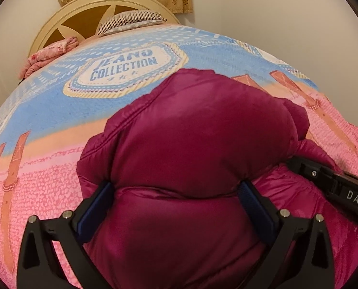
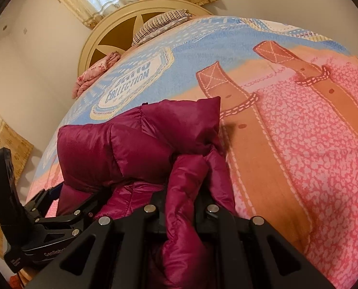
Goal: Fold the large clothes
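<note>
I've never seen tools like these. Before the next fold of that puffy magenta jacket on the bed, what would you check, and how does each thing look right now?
1. Right gripper has fabric: ok, shut on a fold of the jacket.
2. Left gripper free to regrip: ok, open, its fingers either side of the padded bulk; whether the pads press it, cannot tell.
3. Jacket lying flat: not ok, bunched in a puffy heap.
4. Room on the bedspread to lay it: ok, bare cloth beside the jacket.
5. Grippers apart from each other: ok, close but not touching.
6. Sleeves tucked in: cannot tell, hidden in the heap.
</note>
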